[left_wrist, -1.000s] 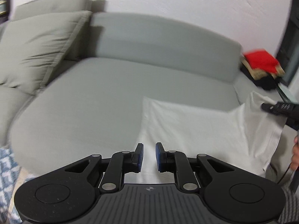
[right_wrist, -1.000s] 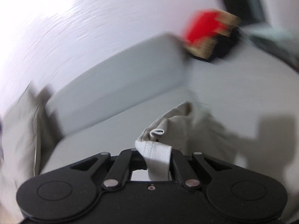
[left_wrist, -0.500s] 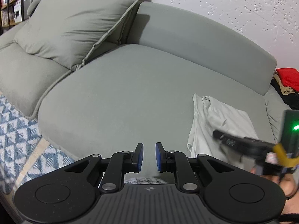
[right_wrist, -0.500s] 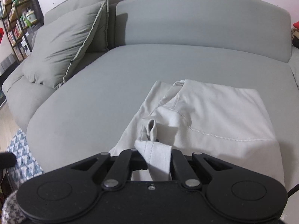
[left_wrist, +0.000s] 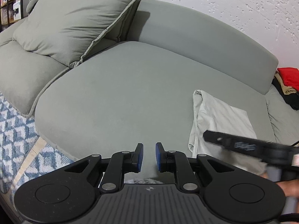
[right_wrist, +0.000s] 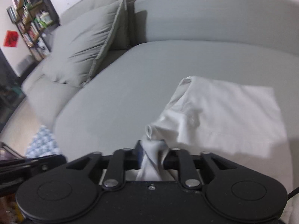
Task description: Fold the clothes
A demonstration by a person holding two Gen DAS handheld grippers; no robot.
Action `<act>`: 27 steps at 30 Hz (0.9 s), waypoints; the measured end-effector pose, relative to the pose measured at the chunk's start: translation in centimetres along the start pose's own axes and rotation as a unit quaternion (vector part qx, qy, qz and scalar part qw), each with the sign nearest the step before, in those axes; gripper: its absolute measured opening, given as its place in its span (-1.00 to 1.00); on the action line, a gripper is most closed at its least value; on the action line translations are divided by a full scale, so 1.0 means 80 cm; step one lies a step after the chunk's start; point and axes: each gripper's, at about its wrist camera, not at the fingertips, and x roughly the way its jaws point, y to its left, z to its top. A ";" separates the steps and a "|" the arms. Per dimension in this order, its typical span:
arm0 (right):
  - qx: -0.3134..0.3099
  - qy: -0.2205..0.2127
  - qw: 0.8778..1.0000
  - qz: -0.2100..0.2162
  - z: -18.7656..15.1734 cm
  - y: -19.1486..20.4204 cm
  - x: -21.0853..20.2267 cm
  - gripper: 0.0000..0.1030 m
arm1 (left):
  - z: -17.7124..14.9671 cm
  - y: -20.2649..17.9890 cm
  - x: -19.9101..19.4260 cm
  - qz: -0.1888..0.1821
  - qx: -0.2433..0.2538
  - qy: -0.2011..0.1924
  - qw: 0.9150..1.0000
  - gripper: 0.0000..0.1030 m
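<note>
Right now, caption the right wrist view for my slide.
Right tongs shut on white garment lying on grey sofa.

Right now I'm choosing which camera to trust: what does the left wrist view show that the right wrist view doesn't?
Only the left wrist view shows the open left hand-held gripper and the red and black clothes pile. Only the right wrist view shows the right hand-held gripper shut on the white garment, plus the bookshelf. Both show the garment, grey sofa and cushion.
</note>
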 end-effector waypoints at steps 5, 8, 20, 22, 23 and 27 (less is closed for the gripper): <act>0.035 -0.027 0.998 0.052 0.003 -0.043 -0.080 -0.30 | -0.001 -0.001 -0.004 0.000 0.005 -0.006 1.000 -0.72; 0.050 -0.053 0.997 0.008 -0.002 -0.088 -0.113 -0.31 | 0.002 -0.014 0.004 -0.014 0.011 -0.006 1.000 -0.75; 0.019 -0.049 0.996 -0.073 -0.024 -0.149 -0.084 -0.65 | 0.027 -0.185 0.126 0.014 0.174 0.006 0.985 -0.90; -0.022 -0.037 0.996 -0.072 -0.025 -0.140 -0.072 -0.62 | 0.027 -0.171 0.158 0.077 0.139 0.060 0.985 -0.95; -0.041 -0.022 0.996 -0.074 -0.032 -0.140 -0.067 -0.56 | 0.024 -0.162 0.162 0.091 0.127 0.065 0.986 -0.95; -0.103 0.012 0.991 -0.079 -0.061 -0.141 -0.065 -0.56 | 0.020 -0.153 0.149 0.107 0.145 0.074 0.981 -0.94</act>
